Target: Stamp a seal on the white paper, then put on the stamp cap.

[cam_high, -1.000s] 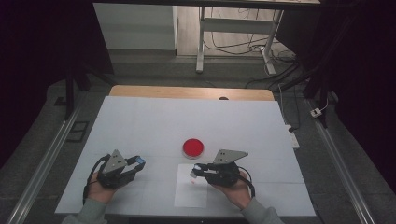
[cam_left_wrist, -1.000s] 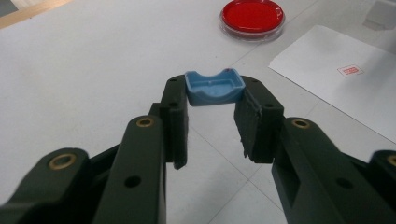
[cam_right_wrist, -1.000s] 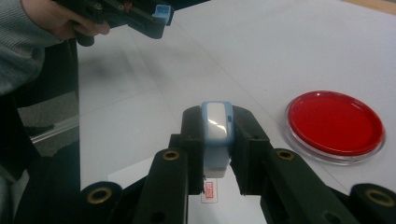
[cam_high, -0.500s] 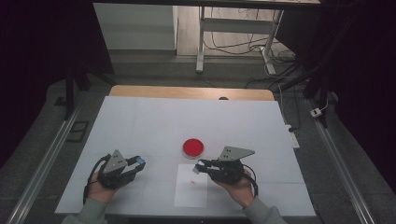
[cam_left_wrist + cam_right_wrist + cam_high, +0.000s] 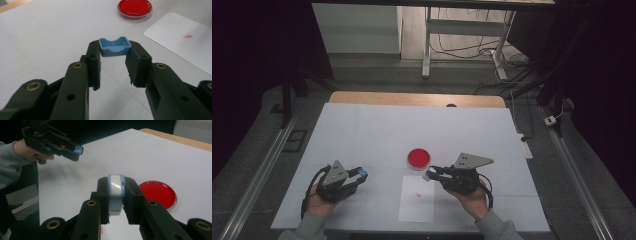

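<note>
The right gripper (image 5: 116, 195) squeezes a small blue-and-white stamp (image 5: 116, 192) above the sheet of paper (image 5: 417, 200), which lies by the tabletop's near edge. The left gripper (image 5: 113, 58) pinches the stamp's blue cap (image 5: 114, 46) near the near left corner. I think the cap goes back on next, so both hands should meet slowly and line up straight. The round dish (image 5: 418, 158), just beyond the paper, holds something red.

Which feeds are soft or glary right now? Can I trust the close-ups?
High view: dim, dark surround, evenly lit table, small things lack detail. Left gripper view: near fingers blurred, blue cap and red dish fairly sharp. Right gripper view: glare streak on the white-faced stamp, foreground soft.
</note>
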Motion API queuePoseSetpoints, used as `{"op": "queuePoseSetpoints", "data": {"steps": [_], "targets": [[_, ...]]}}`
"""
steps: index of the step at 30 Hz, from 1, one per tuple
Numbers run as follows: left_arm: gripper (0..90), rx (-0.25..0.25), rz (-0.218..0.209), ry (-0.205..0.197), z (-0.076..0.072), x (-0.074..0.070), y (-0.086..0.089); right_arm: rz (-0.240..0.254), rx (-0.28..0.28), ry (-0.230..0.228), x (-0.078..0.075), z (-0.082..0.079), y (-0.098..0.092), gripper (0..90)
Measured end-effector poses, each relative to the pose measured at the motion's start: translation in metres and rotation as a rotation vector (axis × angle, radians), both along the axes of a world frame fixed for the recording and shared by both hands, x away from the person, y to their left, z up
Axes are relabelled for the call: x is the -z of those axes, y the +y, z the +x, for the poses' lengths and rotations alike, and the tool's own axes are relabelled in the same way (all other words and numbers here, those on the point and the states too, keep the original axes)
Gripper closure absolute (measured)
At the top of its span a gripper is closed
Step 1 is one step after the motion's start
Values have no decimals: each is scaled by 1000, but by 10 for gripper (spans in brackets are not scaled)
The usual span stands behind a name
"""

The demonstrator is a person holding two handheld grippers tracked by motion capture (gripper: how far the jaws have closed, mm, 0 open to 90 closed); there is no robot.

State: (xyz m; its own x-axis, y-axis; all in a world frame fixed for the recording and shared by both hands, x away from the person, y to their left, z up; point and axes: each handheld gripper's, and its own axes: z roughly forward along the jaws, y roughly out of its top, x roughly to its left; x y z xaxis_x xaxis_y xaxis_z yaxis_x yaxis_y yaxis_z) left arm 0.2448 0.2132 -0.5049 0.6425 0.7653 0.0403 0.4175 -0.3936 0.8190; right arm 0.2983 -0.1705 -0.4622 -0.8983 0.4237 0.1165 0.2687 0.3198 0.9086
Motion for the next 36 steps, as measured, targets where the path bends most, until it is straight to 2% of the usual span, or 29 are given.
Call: {"op": "queuePoseSetpoints", "data": {"steps": [22, 36], "targets": [[649, 13, 3, -6, 0, -1, -4, 16, 9, -13, -5, -1, -2, 753], [648, 46, 9, -19, 2, -3, -17, 24, 17, -14, -4, -1, -3, 753]]}}
